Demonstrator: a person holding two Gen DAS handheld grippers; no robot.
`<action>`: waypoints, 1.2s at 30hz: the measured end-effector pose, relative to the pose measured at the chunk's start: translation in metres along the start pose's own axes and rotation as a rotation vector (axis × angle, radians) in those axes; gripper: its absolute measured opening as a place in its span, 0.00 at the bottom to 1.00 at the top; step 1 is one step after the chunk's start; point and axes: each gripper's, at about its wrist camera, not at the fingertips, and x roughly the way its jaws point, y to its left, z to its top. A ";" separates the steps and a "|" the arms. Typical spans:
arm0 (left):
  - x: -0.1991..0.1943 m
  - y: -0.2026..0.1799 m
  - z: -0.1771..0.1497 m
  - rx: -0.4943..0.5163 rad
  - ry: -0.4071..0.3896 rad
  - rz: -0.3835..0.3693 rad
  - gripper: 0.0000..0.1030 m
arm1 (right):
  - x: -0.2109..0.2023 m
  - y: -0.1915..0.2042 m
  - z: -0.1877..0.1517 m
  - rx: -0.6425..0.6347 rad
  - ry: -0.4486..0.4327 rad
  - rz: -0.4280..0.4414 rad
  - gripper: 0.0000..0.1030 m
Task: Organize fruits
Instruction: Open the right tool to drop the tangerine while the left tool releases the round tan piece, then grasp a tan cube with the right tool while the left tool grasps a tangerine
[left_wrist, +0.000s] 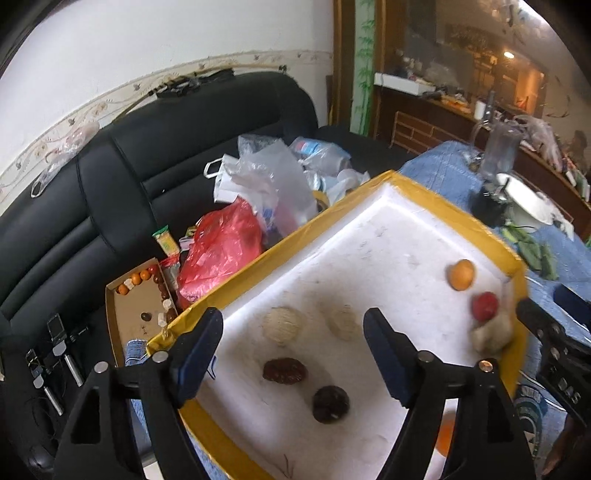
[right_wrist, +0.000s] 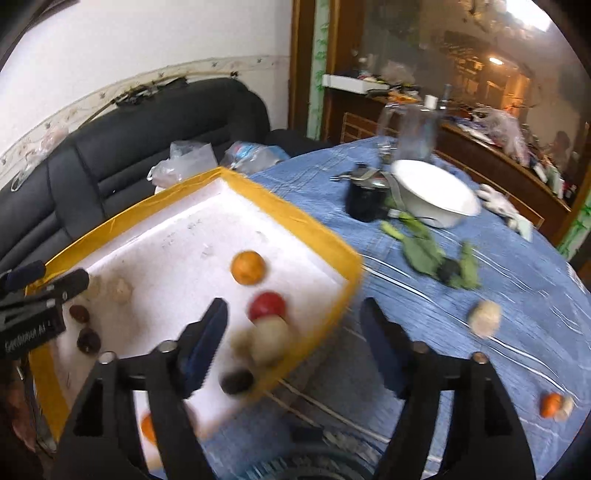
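Left gripper (left_wrist: 293, 354): jaws spread wide, holding nothing, above the foam tray (left_wrist: 369, 236).
Right gripper (right_wrist: 293, 349): wide apart, empty, over the tray's right corner.
Tray contents: orange fruit (right_wrist: 248, 267), red fruit (right_wrist: 266, 305), pale and dark fruits.
Left view only: cardboard box (left_wrist: 127, 325) of small fruits on the sofa (left_wrist: 110, 177).
Right view only: pale fruit (right_wrist: 484, 318) and small orange fruit (right_wrist: 551, 404) on the blue tablecloth (right_wrist: 480, 266).

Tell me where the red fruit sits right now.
The red fruit lies inside the yellow-rimmed foam tray, near its right edge, just in front of the orange fruit and against a pale fruit.
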 end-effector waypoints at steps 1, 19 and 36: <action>-0.007 -0.004 -0.002 0.007 -0.012 -0.020 0.77 | -0.006 -0.004 -0.004 0.005 -0.002 -0.007 0.81; -0.069 -0.220 -0.084 0.462 -0.057 -0.448 0.80 | -0.116 -0.266 -0.189 0.458 0.080 -0.362 0.86; -0.068 -0.361 -0.112 0.595 0.013 -0.620 0.80 | -0.065 -0.347 -0.173 0.457 0.094 -0.324 0.42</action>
